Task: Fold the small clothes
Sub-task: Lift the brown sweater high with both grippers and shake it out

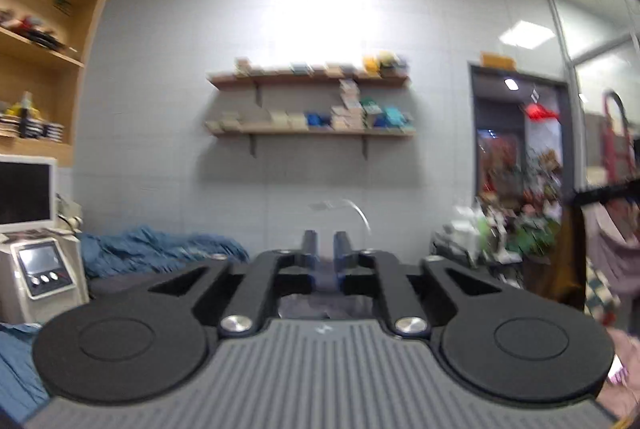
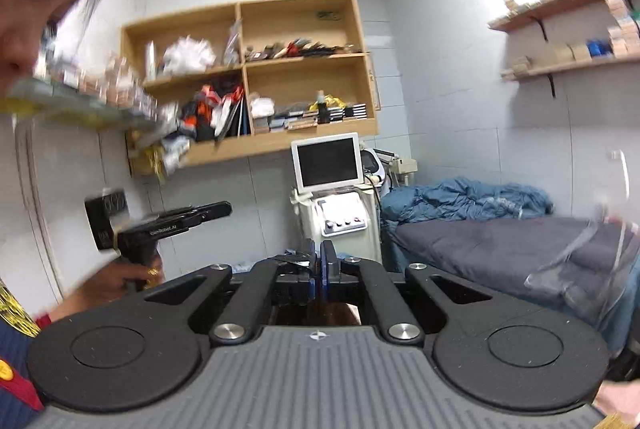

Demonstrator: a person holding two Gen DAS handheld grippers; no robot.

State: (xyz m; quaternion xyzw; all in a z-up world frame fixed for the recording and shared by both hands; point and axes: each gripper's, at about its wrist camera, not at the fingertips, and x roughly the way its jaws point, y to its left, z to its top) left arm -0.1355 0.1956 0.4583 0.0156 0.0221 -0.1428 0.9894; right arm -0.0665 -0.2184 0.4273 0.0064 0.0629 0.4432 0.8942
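My left gripper (image 1: 326,243) points at the far wall, held level above the bed; its fingers stand a small gap apart with nothing between them. My right gripper (image 2: 319,255) points at the machine with the screen; its fingers are pressed together and empty. The left gripper also shows in the right wrist view (image 2: 168,225), held in a hand at the left. No small garment shows clearly; dark cloth (image 1: 320,307) lies under the left gripper. A clear plastic bag (image 2: 588,261) lies on the bed at the right.
A bed with a grey sheet (image 2: 480,245) and a bunched blue blanket (image 2: 460,199) stands against the wall. A white machine with a screen (image 2: 332,181) stands beside it. Wooden shelves (image 2: 280,77) hang above. A doorway (image 1: 520,165) opens at the right.
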